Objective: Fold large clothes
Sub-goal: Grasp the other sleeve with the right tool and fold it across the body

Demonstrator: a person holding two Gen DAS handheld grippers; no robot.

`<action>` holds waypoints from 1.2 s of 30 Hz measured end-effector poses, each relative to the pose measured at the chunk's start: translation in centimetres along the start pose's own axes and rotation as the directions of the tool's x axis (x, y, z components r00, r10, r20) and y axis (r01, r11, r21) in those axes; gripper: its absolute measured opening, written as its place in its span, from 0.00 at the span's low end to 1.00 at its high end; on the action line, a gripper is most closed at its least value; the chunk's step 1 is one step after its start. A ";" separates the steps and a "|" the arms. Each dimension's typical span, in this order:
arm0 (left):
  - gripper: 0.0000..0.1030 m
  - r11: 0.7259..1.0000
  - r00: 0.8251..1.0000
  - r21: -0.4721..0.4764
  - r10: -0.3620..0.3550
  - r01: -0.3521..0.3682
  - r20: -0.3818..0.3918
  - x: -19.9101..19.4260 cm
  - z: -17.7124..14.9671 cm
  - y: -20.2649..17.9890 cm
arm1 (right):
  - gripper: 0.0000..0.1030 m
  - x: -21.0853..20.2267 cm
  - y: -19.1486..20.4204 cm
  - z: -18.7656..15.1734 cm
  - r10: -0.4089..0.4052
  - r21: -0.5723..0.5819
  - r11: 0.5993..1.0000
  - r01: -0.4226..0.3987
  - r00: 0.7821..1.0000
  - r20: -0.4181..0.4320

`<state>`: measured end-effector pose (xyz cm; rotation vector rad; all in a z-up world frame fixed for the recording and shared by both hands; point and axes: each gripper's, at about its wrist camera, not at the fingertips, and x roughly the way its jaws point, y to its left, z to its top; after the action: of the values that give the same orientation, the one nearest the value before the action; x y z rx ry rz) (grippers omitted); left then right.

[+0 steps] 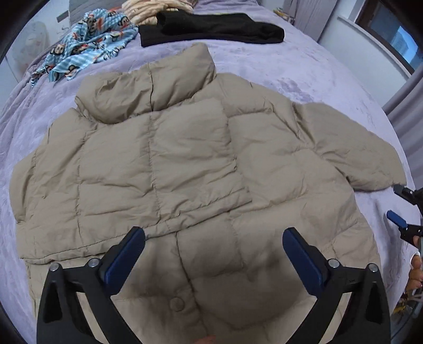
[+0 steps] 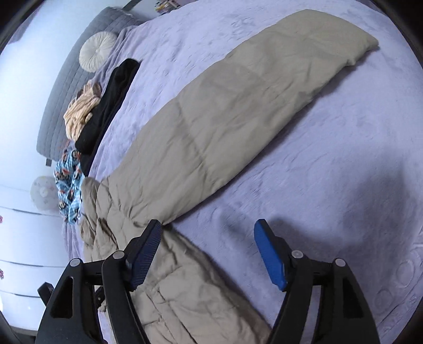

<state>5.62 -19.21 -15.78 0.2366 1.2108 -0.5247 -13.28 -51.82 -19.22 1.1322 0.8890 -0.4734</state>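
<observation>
Lavender bedding (image 1: pixel 290 74) covers the bed in the left wrist view, and a beige puffer jacket (image 1: pixel 185 164) lies spread flat across its middle, collar toward the far edge. One sleeve is folded in over the chest; the other still reaches out toward the right edge. The left gripper (image 1: pixel 213 254) hangs over the near hem with its jaws spread wide and nothing between them. Near the far edge lie a folded black garment (image 1: pixel 211 29), a blue patterned cloth (image 1: pixel 87 45) and a cream bundle (image 1: pixel 148 10). The right gripper (image 1: pixel 396 206) peeks in at the right edge.

From the right wrist view, the outstretched sleeve (image 2: pixel 251 105) runs away across the bed toward the far right corner. The right gripper (image 2: pixel 207 248) hovers near the armpit, jaws well apart, holding nothing. A round cushion (image 2: pixel 97 51) leans on the grey headboard (image 2: pixel 66 87).

The jacket looks light, puffy and slick, likely to spring back; pinching the cuff or a quilted seam should hold best.
</observation>
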 end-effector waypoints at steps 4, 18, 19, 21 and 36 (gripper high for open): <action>1.00 1.000 1.000 0.005 0.009 -0.009 -0.010 0.7 0.7 -1.0 | 0.79 -0.7 -2.7 2.6 -0.004 0.063 0.998 0.000 0.999 0.050; 1.00 0.999 0.998 -0.039 -0.010 0.007 -0.059 2.3 1.7 -2.0 | 0.85 1.7 -10.2 10.9 0.272 0.435 0.831 -0.348 0.935 0.227; 1.00 0.999 0.999 -0.043 -0.012 0.009 -0.053 2.1 1.9 -2.0 | 0.85 2.2 -10.5 11.4 0.296 0.462 0.803 -0.376 0.925 0.238; 1.00 0.999 0.999 -0.047 -0.012 0.011 -0.035 1.6 2.3 -1.6 | 0.82 3.3 -10.7 12.0 0.358 0.512 0.736 -0.443 0.897 0.261; 1.00 0.986 0.995 -0.156 0.074 -0.062 0.071 -1.5 2.4 8.5 | 0.09 2.9 6.9 12.2 0.538 0.128 0.829 -0.544 0.839 0.085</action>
<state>11.56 -12.61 -14.43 0.1251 1.1579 -0.3753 -2.11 -60.07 -15.83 1.4407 0.4588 -0.0902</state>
